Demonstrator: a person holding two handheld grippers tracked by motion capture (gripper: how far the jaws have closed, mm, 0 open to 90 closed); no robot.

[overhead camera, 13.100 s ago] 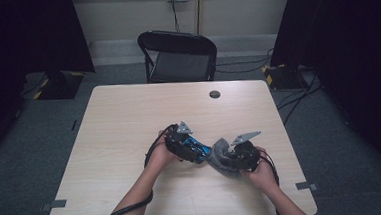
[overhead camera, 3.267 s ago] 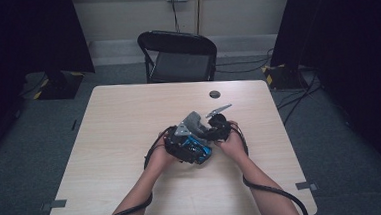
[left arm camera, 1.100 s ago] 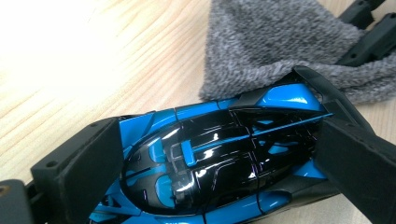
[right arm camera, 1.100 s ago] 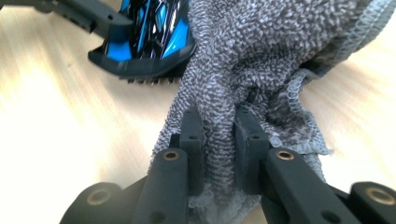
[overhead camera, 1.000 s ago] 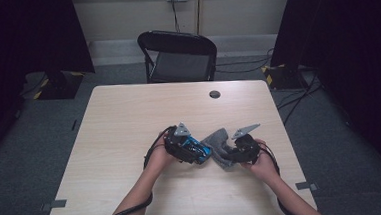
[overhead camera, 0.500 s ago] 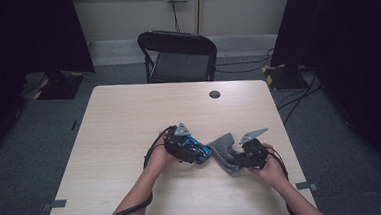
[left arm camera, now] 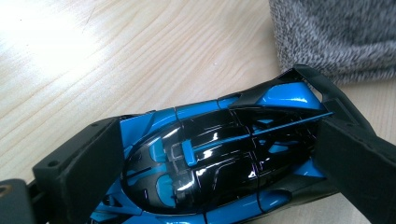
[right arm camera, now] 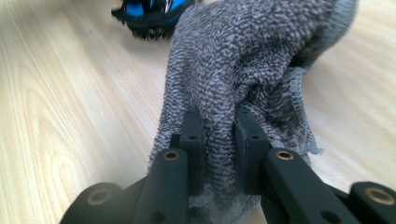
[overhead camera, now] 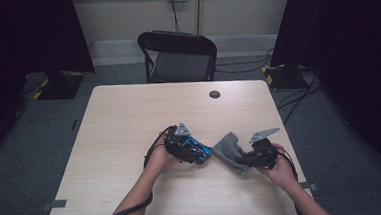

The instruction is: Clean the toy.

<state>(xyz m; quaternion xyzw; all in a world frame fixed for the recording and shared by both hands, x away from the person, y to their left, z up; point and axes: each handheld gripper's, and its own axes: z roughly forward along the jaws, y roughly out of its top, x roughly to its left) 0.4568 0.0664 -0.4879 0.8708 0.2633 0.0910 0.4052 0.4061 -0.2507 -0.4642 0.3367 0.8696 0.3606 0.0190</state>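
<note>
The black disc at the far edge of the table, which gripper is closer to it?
Left, though neither is close. The left gripper, shut on the toy car, sits just left of the disc and well nearer the person. The right gripper, holding the cloth, lies slightly farther back.

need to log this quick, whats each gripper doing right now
Left gripper: closed on the blue and black toy car, one jaw on each side.
Right gripper: closed, pinching the grey cloth.
</note>
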